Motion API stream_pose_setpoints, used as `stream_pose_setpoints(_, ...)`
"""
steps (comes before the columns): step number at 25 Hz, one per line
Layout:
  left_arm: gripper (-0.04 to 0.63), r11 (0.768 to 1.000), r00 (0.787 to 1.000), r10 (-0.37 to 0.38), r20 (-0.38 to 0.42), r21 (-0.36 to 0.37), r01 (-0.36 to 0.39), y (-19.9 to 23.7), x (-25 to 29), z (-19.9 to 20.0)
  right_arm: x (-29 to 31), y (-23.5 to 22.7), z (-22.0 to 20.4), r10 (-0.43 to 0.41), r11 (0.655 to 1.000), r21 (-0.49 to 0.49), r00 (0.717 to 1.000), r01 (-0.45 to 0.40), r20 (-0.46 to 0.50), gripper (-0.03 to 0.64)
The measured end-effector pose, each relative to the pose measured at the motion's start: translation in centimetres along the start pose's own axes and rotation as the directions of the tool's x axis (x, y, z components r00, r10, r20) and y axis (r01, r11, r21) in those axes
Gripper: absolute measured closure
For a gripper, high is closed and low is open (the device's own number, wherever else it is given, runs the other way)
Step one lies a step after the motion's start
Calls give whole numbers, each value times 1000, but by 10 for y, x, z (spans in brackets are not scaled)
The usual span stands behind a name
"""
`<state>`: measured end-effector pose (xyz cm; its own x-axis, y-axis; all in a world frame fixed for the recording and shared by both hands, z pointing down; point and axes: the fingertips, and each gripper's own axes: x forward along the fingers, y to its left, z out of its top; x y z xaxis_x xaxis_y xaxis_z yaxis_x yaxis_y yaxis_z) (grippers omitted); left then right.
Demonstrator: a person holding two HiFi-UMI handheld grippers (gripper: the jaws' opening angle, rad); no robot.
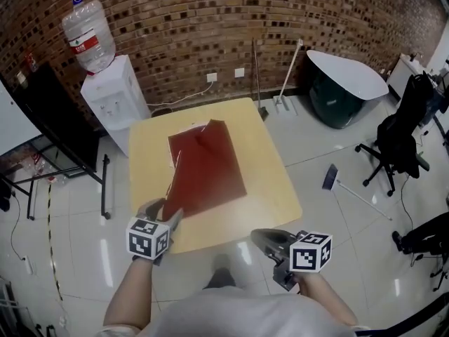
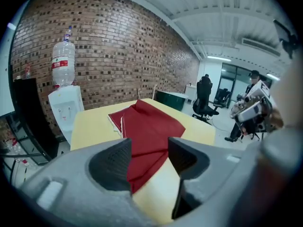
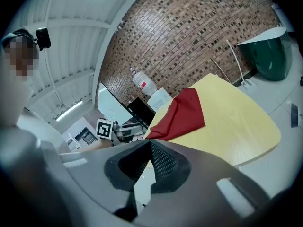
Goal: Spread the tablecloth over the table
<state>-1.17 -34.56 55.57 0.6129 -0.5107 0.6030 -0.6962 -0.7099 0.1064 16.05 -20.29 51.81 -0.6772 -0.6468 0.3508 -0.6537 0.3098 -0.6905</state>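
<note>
An office-like workroom or lab: a brick wall (image 1: 210,20) spans the top of the head view. A water dispenser (image 1: 112,97) stands upper left, a black office chair (image 1: 396,142) at right, and glossy tiled floor (image 1: 70,209) surrounds a yellow table (image 1: 270,181) at centre.

A folded red tablecloth (image 1: 205,166) lies on a yellow desk (image 1: 273,181), centre frame. Left gripper (image 1: 163,210) by its near corner; right gripper (image 1: 261,236) lower right.

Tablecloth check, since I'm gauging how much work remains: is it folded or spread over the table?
Folded. The red tablecloth covers only the middle of the yellow table, with layered edges showing along one side.
</note>
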Motion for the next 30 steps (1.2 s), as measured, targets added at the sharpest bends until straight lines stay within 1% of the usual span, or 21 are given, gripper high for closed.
stream_pose_setpoints(3,336,1000,997,11,-76,20,-9,16,25,-15,16,-14,6,0,1000,22,1000,0,-19,618)
stream_pose_setpoints(5,320,1000,993,7,-114,19,-5,24,38,-24,26,-21,10,3,1000,28,1000,-2,-29,618)
stream_pose_setpoints(9,287,998,987,-47,-152,-58,39,29,60,-37,44,-33,16,4,999,40,999,-2,-48,618)
stream_pose_setpoints(15,290,990,980,-81,-180,-125,59,35,78,-42,57,-41,19,6,999,54,998,-2,-64,618)
stream_pose_setpoints(17,324,986,978,-100,-183,-151,73,35,80,-42,58,-47,19,-5,998,64,998,9,-64,618)
stream_pose_setpoints(19,415,982,976,-115,-184,-168,84,35,80,-40,60,-51,20,-12,997,79,998,17,-60,618)
stream_pose_setpoints(22,554,985,976,-108,-190,-150,80,37,80,-37,62,-55,24,-12,995,103,999,18,-51,618)
stream_pose_setpoints(25,566,986,976,-119,-184,-136,94,36,77,-31,63,-62,26,-32,994,103,998,37,-49,618)
stream_pose_setpoints(30,569,985,977,-127,-170,-134,105,36,70,-22,68,-85,33,-97,992,72,994,100,-44,618)
